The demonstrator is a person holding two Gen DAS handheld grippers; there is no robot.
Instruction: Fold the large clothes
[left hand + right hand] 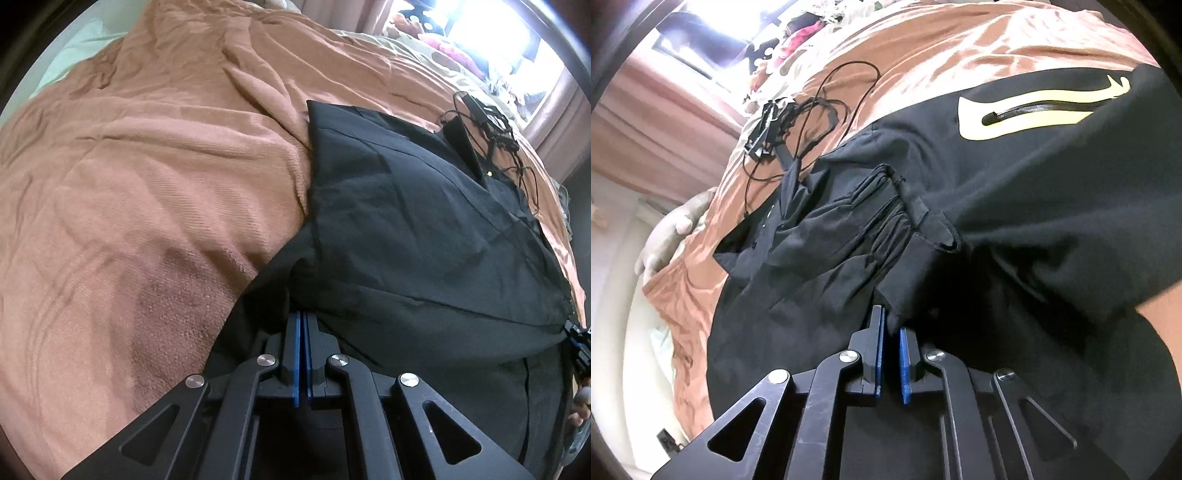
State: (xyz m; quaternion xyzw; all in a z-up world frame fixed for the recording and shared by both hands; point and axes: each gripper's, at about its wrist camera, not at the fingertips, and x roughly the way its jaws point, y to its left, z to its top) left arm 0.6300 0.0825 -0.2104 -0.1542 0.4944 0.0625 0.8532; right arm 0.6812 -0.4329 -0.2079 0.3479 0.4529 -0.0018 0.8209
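Black cloth fills my left view from the middle out to 4 o'clock. It is the black garment (424,229), a big piece of clothing lying on the brown blanket (147,184) that covers the bed. My left gripper (303,317) sits at 6 o'clock. Its blue pads are pressed together, and their tips go under a fold of the garment, so it is pinching the cloth. At 2 o'clock some black cables (491,136) and a small dark box lie on the far edge of the garment. At 4 o'clock, by the rim, I see my right gripper (576,339) touching the garment's corner. A bright window (491,33) glows at 1 o'clock.

In my right view the black garment (831,258) spreads from the middle down to 7 o'clock, bunched into folds. My right gripper (891,321) is at 6 o'clock. Its blue pads stand a little apart, with a dark flap of the garment going down between them. I cannot tell if they really hold it. A black shirt with a yellow mark (1034,110) fills 2 o'clock. The cables (798,122) lie at 11 o'clock on the blanket (923,48).
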